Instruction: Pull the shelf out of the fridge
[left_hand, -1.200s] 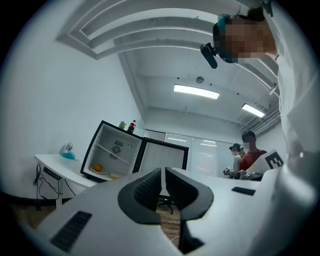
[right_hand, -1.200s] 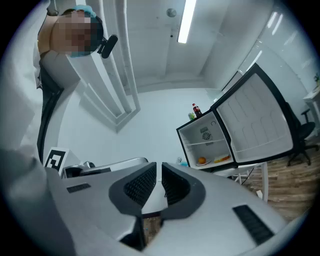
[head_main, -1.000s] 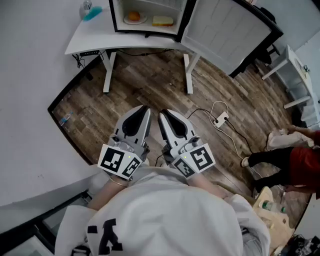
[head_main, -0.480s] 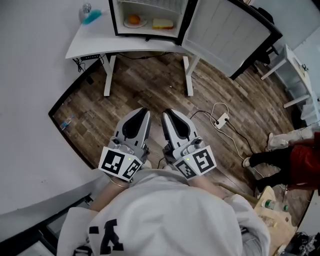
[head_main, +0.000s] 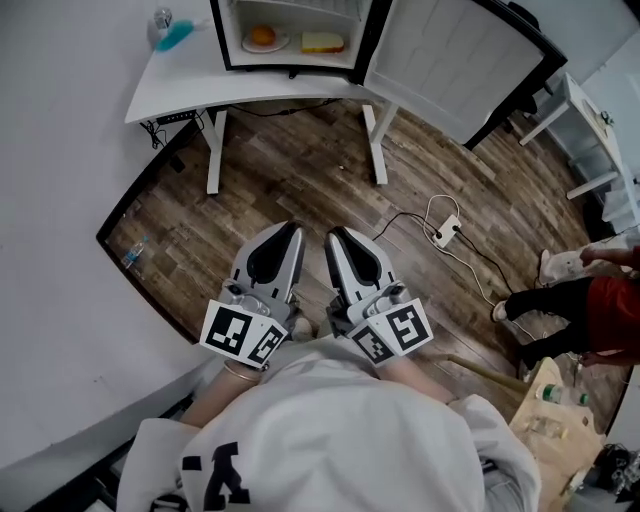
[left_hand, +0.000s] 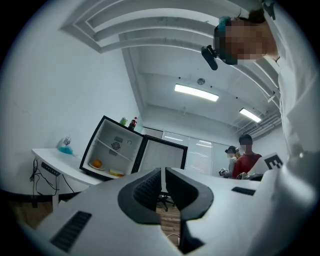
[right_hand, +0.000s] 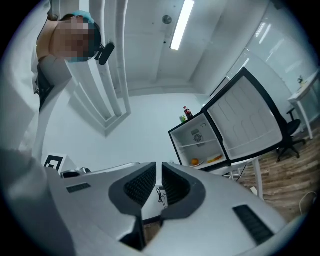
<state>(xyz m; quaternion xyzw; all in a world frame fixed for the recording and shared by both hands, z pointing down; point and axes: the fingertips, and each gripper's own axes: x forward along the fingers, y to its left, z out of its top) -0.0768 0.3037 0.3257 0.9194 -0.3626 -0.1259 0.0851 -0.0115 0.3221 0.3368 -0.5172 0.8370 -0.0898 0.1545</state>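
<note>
A small black fridge (head_main: 290, 35) stands on a white table (head_main: 190, 85) far ahead, its door (head_main: 440, 60) swung wide to the right. Inside, a clear shelf (left_hand: 114, 150) spans the upper part. On the floor of the fridge (left_hand: 107, 167) lie an orange on a plate (head_main: 262, 36) and a sandwich (head_main: 322, 42). My left gripper (head_main: 293, 230) and right gripper (head_main: 335, 236) are held side by side close to my chest, both shut and empty, far from the fridge. The right gripper view shows the fridge (right_hand: 200, 145) in the distance too.
Wood floor lies between me and the table. A power strip with its cable (head_main: 443, 235) lies on the floor to the right. A person in red (head_main: 600, 325) stands at the right edge. A blue object (head_main: 178, 33) sits on the table's left end. A white rack (head_main: 590, 150) is at far right.
Both grippers stay shut, close together. The whole view has shifted a little, with the fridge and table sliding up and left in the head view.
</note>
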